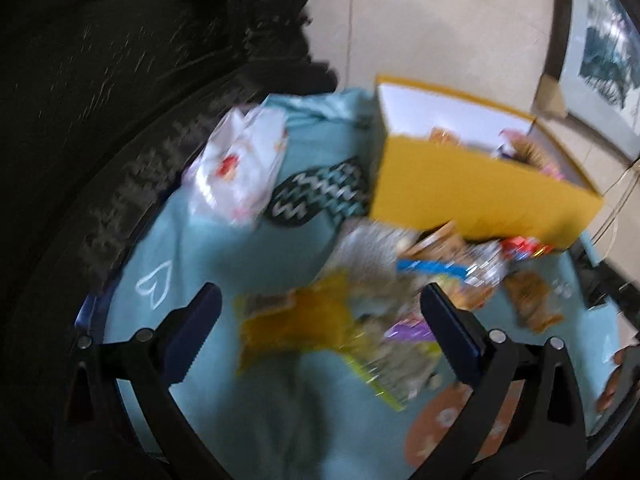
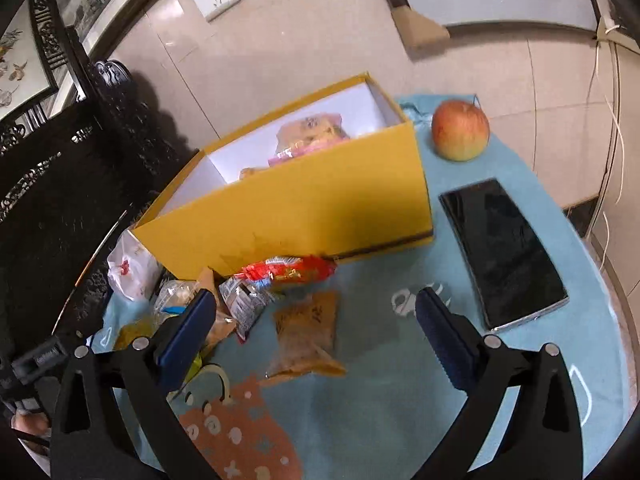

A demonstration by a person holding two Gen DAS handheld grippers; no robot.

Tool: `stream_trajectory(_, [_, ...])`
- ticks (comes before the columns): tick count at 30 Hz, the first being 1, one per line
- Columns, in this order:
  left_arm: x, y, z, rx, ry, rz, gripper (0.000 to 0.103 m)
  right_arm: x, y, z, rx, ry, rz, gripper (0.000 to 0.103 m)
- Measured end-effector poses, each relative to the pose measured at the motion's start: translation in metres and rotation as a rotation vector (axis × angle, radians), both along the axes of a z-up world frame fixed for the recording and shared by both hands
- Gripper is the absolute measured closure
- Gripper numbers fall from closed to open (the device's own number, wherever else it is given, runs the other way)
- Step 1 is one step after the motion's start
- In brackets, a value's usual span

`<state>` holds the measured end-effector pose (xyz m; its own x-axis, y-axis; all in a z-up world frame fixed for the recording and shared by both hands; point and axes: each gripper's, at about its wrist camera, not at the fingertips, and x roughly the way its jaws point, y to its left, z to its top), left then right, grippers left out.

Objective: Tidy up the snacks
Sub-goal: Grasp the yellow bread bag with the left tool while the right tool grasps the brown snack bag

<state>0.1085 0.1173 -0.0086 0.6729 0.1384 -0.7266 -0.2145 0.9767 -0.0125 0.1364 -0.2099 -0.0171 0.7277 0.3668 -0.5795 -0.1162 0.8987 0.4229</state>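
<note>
A yellow box (image 2: 320,200) with a white inside stands open on the teal cloth, with a few snack packets (image 2: 312,134) in it; it also shows in the left wrist view (image 1: 472,196). Loose snacks lie in front of it: a red packet (image 2: 292,270), a brown packet (image 2: 308,332), a silver packet (image 2: 244,304). In the blurred left wrist view a yellow packet (image 1: 292,320) lies between the fingers of my left gripper (image 1: 320,320), which is open and empty above it. My right gripper (image 2: 316,320) is open and empty over the brown packet.
An apple (image 2: 460,130) and a black phone (image 2: 504,252) lie right of the box. A white plastic bag (image 2: 130,268) lies at its left, also in the left wrist view (image 1: 236,168). A dark carved chair (image 2: 60,160) stands left. The table edge curves round at right.
</note>
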Motion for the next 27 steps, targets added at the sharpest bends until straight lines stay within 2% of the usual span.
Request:
stream_trajectory(2, [0.001, 0.003, -0.009, -0.002, 0.029, 0.012, 0.002, 0.001, 0.002, -0.003, -0.027, 0.012, -0.007, 0.003])
stream_trajectory(8, [0.012, 0.012, -0.034, 0.001, 0.082, 0.075, 0.002, -0.001, 0.003, -0.005, -0.018, 0.017, -0.009, 0.003])
stream_trajectory(14, [0.031, 0.021, -0.064, -0.072, 0.148, 0.132, 0.002, 0.000, 0.008, -0.007, -0.034, 0.021, 0.002, 0.003])
stream_trajectory(16, [0.031, 0.024, -0.074, -0.114, 0.134, 0.145, 0.002, 0.001, 0.011, -0.009, -0.057, 0.024, 0.006, 0.003])
stream_trajectory(17, [0.030, 0.024, -0.076, -0.124, 0.114, 0.153, 0.006, 0.001, 0.013, -0.010, -0.076, 0.029, 0.010, 0.003])
stream_trajectory(19, [0.025, 0.023, -0.077, -0.117, 0.086, 0.154, 0.015, 0.003, 0.019, -0.014, -0.124, 0.041, 0.022, 0.003])
stream_trajectory(20, [0.024, 0.022, -0.076, -0.105, 0.078, 0.146, 0.026, 0.004, 0.023, -0.016, -0.155, 0.044, 0.029, 0.003])
stream_trajectory(23, [0.018, 0.016, -0.074, -0.104, 0.065, 0.118, 0.026, 0.006, 0.040, -0.025, -0.256, 0.047, 0.055, 0.003])
stream_trajectory(27, [0.015, 0.016, -0.075, -0.097, 0.045, 0.115, 0.026, 0.020, 0.055, -0.041, -0.312, 0.096, 0.075, 0.003])
